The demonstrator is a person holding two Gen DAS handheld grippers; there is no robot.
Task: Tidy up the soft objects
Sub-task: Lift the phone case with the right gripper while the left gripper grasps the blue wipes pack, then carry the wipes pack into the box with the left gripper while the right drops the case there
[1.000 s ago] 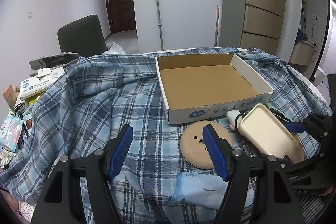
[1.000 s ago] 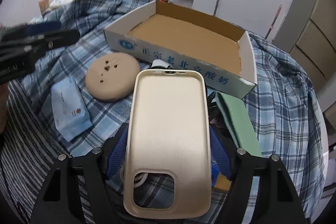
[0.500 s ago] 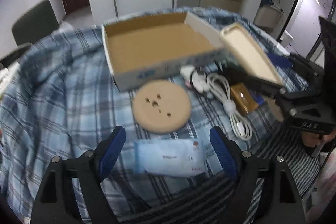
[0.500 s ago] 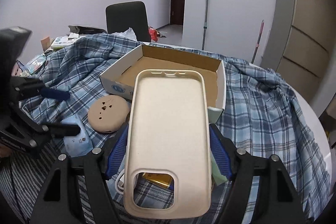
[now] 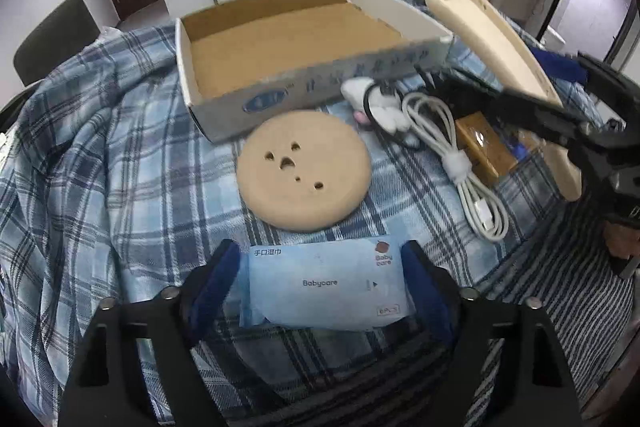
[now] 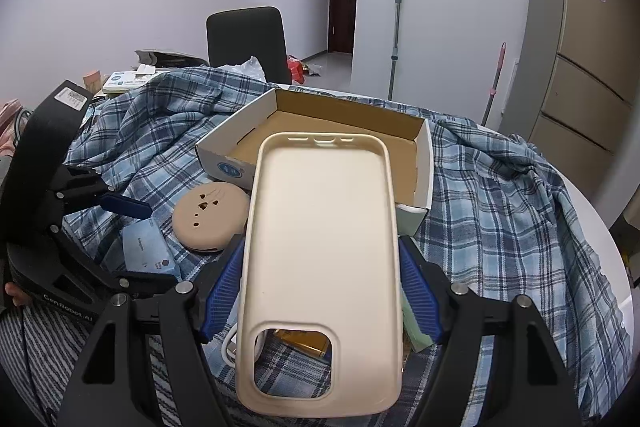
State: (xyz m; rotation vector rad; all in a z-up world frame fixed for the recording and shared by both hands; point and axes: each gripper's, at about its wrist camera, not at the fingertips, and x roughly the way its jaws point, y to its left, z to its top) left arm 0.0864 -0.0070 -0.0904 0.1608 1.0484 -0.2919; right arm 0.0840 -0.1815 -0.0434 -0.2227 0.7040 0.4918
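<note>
Two grippers are working: the right gripper (image 6: 320, 291) is clamping a light, bendy case (image 6: 322, 267) by its edges. The left gripper (image 5: 320, 283), jaws apart, is straddling a squashy wipes pack (image 5: 324, 287), probably best pinched at its ends.

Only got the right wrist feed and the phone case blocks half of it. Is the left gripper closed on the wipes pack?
Observer: No. The left gripper is open, and the wipes pack lies flat on the plaid cloth between its fingers.
Operator: Anything in the box behind the case?
Observer: Nothing. The cardboard box is bare across its whole floor.
</note>
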